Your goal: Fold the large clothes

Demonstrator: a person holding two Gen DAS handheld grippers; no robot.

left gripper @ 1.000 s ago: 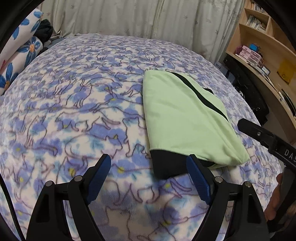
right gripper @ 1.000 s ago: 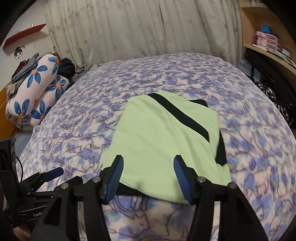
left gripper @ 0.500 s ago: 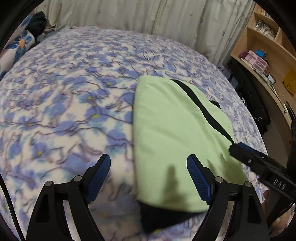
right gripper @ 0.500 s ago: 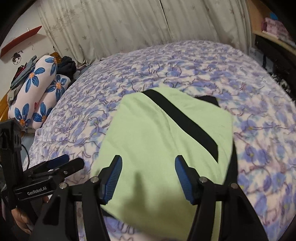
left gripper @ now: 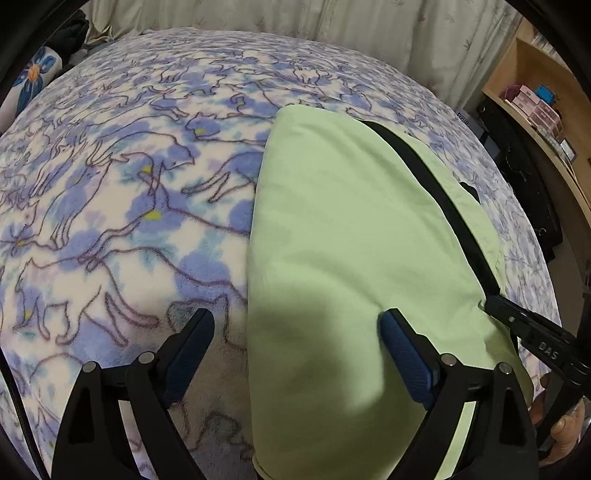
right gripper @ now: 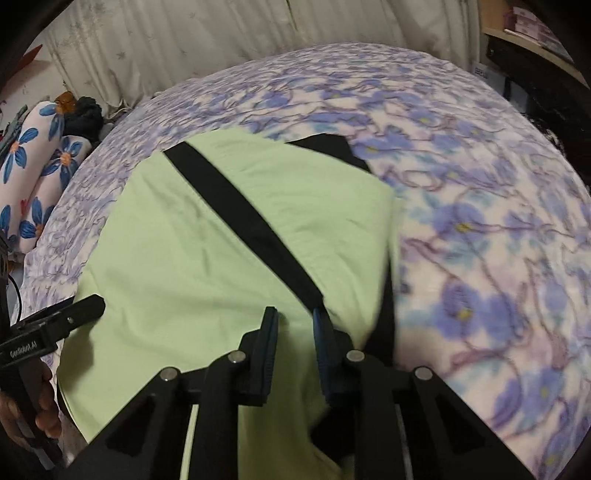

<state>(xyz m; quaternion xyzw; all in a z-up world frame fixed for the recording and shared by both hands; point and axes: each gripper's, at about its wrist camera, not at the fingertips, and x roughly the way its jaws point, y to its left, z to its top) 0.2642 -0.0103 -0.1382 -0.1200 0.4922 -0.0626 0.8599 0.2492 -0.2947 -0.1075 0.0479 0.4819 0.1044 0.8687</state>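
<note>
A folded light green garment point(left gripper: 351, 236) with a black stripe point(right gripper: 243, 218) lies on the bed's purple cat-print blanket point(left gripper: 110, 192). My left gripper point(left gripper: 295, 350) is open, straddling the garment's left edge near its front end, one finger on the blanket, the other over the green cloth. My right gripper point(right gripper: 293, 332) has its jaws close together over the green cloth point(right gripper: 177, 258) by the near end of the stripe. I cannot tell whether it pinches fabric. The right gripper also shows at the garment's right edge in the left wrist view point(left gripper: 532, 332).
Curtains point(left gripper: 295, 22) hang behind the bed. Flower-print pillows point(right gripper: 33, 173) and dark clothes point(right gripper: 83, 116) lie at the bed's far left. A wooden shelf unit point(left gripper: 539, 107) with boxes stands to the right of the bed.
Both grippers have moved forward and down onto the garment's near end. The right gripper's jaws have narrowed from wide open to nearly closed. The left stays open.
</note>
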